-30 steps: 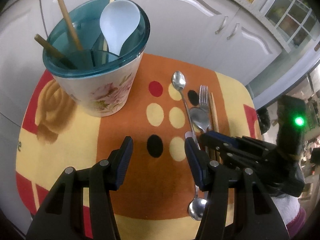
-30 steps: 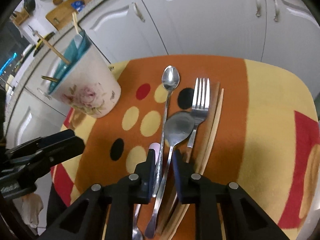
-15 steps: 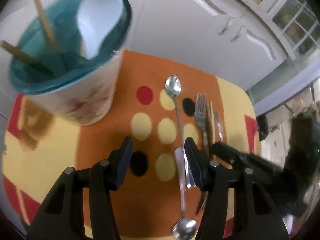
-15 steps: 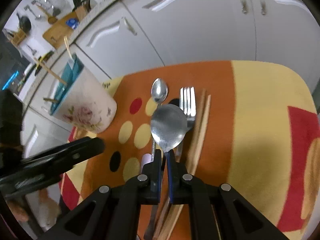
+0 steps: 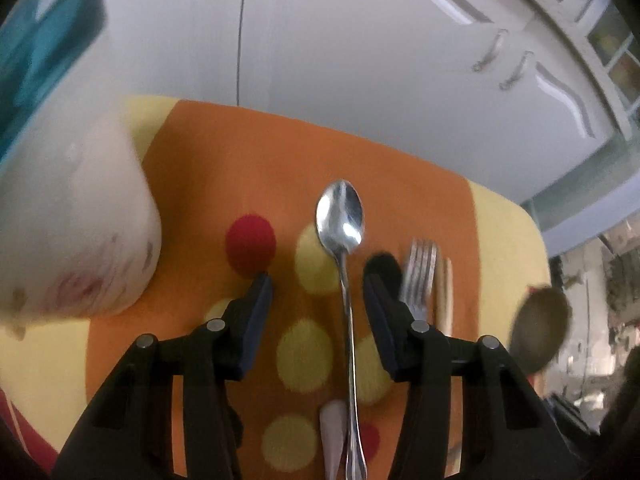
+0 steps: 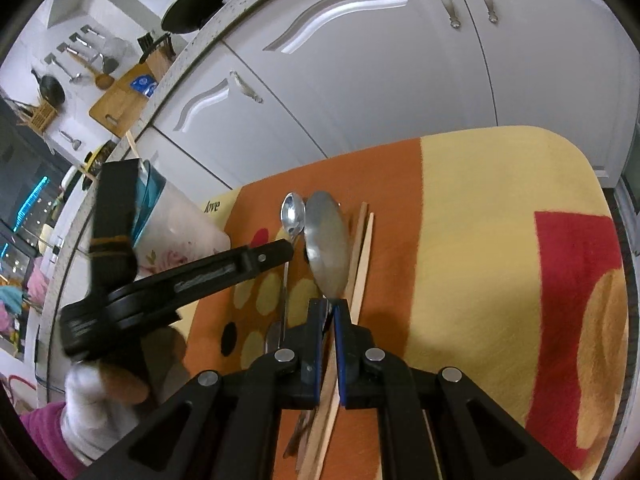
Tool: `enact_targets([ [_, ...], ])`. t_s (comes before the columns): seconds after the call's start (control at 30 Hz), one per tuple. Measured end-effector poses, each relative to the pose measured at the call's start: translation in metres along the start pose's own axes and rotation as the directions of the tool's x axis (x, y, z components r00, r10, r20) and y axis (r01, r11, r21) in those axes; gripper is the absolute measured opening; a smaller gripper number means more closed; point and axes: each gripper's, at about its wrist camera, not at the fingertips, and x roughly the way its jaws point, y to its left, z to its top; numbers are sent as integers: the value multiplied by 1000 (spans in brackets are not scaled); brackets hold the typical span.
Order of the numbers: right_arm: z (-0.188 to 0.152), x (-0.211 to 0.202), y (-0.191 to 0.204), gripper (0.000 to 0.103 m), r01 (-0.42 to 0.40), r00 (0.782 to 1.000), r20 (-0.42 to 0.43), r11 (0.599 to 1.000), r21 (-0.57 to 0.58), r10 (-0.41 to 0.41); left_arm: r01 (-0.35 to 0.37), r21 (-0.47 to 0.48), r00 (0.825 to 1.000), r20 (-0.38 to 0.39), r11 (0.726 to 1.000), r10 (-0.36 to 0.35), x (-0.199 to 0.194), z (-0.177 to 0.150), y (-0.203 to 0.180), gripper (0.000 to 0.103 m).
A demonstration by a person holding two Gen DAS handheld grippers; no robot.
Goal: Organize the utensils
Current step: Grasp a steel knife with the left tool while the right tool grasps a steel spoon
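Observation:
My left gripper (image 5: 318,284) is open and low over the mat, its fingers either side of a long-handled steel spoon (image 5: 343,232). A fork (image 5: 418,272) and wooden chopsticks (image 5: 444,292) lie to its right. The floral utensil holder (image 5: 68,220) with a teal rim stands at the left. My right gripper (image 6: 329,310) is shut on a large steel spoon (image 6: 326,246) and holds it up above the mat; that spoon shows blurred in the left wrist view (image 5: 538,328). The left gripper also shows in the right wrist view (image 6: 276,254).
The orange, yellow and red dotted mat (image 6: 480,240) covers a small table before white cabinet doors (image 6: 380,60). A pale handle (image 5: 334,432) lies beside the long spoon. Chopsticks (image 6: 362,256) lie under my right gripper.
My right gripper closed on the large spoon and lifted it off the mat. My left gripper moved forward and down, now straddling the long spoon; the holder slid to the left edge of view.

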Motion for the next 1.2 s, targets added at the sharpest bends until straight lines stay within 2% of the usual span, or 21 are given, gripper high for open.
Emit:
enact_targets([
  [0.17, 4, 0, -7, 5, -21, 1000, 5, 1000, 9, 21, -26, -20, 999, 41, 999, 26, 11, 17, -3, 46],
  [0.23, 4, 2, -8, 5, -26, 1000, 6, 1000, 10, 26, -29, -19, 998, 54, 999, 30, 14, 21, -4, 43],
  [0.3, 5, 2, -9, 5, -32, 999, 6, 999, 12, 32, -39, -8, 997, 61, 999, 39, 16, 24, -5, 24],
  [0.37, 6, 3, -10, 5, -37, 999, 9, 999, 14, 37, -7, 12, 997, 73, 1000, 6, 18, 26, -6, 10],
  [0.5, 6, 0, -11, 5, -40, 999, 16, 999, 10, 40, 1, 61, 997, 78, 998, -6, 16, 26, -9, 4],
  [0.7, 7, -10, -1, 4, -39, 999, 33, 999, -19, 40, 93, 60, 994, 54, 994, -96, -5, 17, 1, 1],
  [0.93, 10, -24, 14, 3, -20, 998, 59, 998, -58, 24, 162, 92, 983, 73, 982, -169, -38, 4, -2, 1],
  [1.07, 10, -28, 22, 3, -2, 998, 64, 997, -80, 8, 178, 124, 977, 94, 976, -190, -57, 0, -1, 1],
  [1.2, 9, -23, 15, 3, 55, 996, 72, 997, -50, -52, 174, 113, 978, 91, 978, -185, -63, -6, 7, 1],
])
